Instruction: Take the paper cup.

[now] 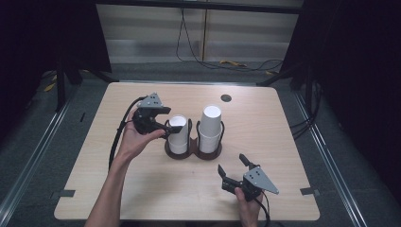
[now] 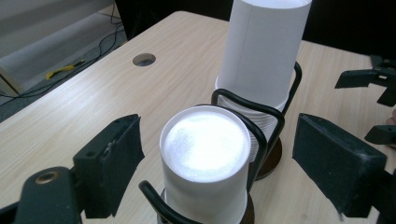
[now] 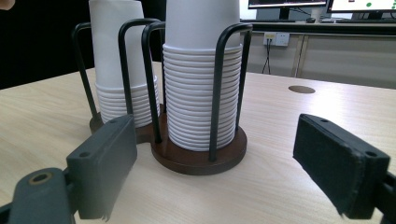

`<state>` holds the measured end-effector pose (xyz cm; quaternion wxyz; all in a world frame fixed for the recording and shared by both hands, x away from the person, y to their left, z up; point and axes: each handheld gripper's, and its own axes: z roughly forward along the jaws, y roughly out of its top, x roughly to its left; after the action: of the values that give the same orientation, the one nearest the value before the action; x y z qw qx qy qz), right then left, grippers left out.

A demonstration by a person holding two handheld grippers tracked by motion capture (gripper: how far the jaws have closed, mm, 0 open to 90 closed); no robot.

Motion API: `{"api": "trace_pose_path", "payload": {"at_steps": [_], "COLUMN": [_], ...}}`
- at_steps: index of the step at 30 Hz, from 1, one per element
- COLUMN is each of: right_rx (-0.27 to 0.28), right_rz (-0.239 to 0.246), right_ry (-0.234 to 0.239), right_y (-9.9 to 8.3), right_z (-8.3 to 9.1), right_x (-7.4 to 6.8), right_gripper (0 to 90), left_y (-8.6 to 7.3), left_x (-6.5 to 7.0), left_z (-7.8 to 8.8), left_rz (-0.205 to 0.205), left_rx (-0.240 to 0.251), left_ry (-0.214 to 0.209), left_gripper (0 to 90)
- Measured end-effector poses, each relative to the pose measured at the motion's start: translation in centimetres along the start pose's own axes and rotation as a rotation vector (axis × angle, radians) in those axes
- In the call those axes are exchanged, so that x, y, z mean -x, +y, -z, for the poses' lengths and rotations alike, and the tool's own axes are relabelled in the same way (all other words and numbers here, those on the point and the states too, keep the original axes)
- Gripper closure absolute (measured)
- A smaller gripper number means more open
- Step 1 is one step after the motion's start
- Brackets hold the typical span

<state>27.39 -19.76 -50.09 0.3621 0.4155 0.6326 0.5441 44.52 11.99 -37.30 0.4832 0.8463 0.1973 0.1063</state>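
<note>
Two stacks of upturned white paper cups stand in a black wire holder with a brown base (image 1: 194, 152) at the table's middle. My left gripper (image 1: 166, 126) is at the shorter left stack (image 1: 178, 135). In the left gripper view its pads stand wide on either side of the top cup (image 2: 205, 149) without touching it, so this gripper (image 2: 219, 140) is open. The taller stack (image 2: 261, 51) rises just behind. My right gripper (image 1: 231, 163) rests near the front edge, open and empty (image 3: 215, 144), facing the taller stack (image 3: 201, 93) and the holder base (image 3: 187, 161).
A round cable hole (image 1: 226, 98) lies in the tabletop behind the holder. Bare wood (image 1: 274, 137) surrounds the holder on all sides. Cables (image 1: 222, 64) trail across the floor beyond the far edge, and dark stands flank the table.
</note>
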Motion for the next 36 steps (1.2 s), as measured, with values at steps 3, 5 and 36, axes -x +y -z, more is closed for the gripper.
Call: {"api": "trace_pose_path", "payload": {"at_steps": [3,5,36], "right_rx": [0.0,0.0,0.001], "right_rz": [0.001,0.001,0.016], "right_ry": [0.003,0.004,0.008], "right_y": [0.0,0.0,0.0], "right_z": [0.0,0.0,0.0], "right_x": [0.0,0.0,-0.1], "right_gripper": [13.4,13.5,13.3], "left_y": [0.4,0.6,2.0], "left_x": [-0.3,-0.5,-1.3], "left_z": [-0.3,-0.5,-3.2], "left_rz": [-0.009,-0.015,-0.098], "left_rx": [-0.027,-0.054,-0.29], "left_ry": [-0.001,-0.014,-0.071], "left_gripper": [16.0,16.3,26.7]}}
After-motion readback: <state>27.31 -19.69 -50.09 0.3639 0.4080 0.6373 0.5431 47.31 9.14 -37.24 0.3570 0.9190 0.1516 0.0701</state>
